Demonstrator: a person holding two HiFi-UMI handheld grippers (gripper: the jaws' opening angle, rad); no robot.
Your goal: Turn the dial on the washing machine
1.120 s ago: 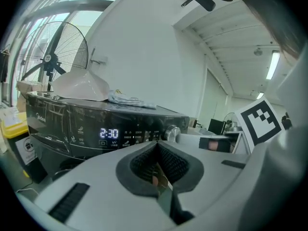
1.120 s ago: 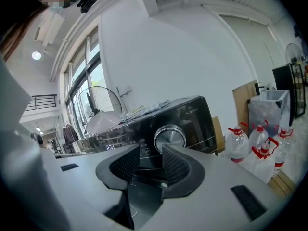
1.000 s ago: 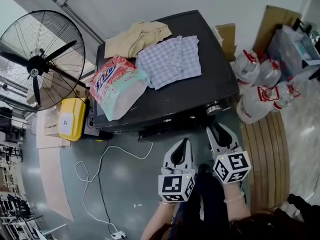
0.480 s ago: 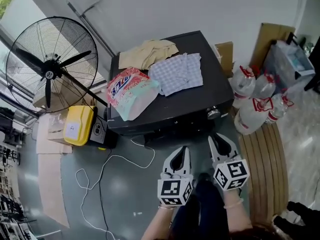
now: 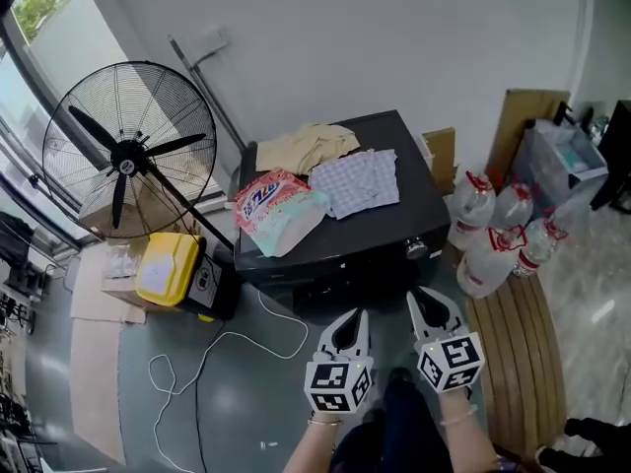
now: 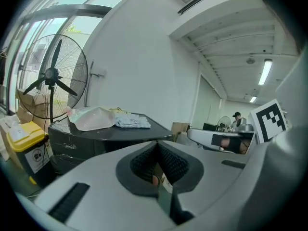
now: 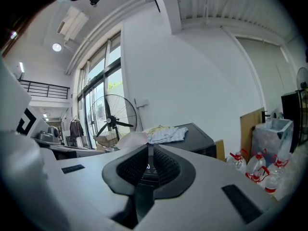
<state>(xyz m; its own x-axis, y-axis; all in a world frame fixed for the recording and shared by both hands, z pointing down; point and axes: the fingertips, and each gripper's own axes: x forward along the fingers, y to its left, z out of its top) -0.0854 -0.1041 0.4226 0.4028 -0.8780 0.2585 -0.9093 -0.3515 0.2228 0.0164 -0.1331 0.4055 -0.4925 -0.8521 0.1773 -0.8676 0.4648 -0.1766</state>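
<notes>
The black washing machine (image 5: 380, 230) stands against the wall, and its silver dial (image 5: 415, 248) is on the front panel at the right. Both grippers hang in the air in front of it, well short of the panel. My left gripper (image 5: 353, 321) (image 6: 155, 146) is shut with nothing in it. My right gripper (image 5: 424, 299) (image 7: 148, 150) points roughly at the dial's side. Its jaws have just been closing; only a thin slit remains and nothing is between them.
On the machine's lid lie a detergent bag (image 5: 276, 210), a checked cloth (image 5: 360, 180) and a beige cloth (image 5: 306, 146). A big floor fan (image 5: 128, 151) and a yellow bin (image 5: 170, 269) stand at the left, with several water bottles (image 5: 498, 235) at the right. A white cable (image 5: 227, 348) lies on the floor.
The head view has risen and pulled back, so the machine looks smaller. Both grippers have lifted and stay side by side. The right jaws have narrowed.
</notes>
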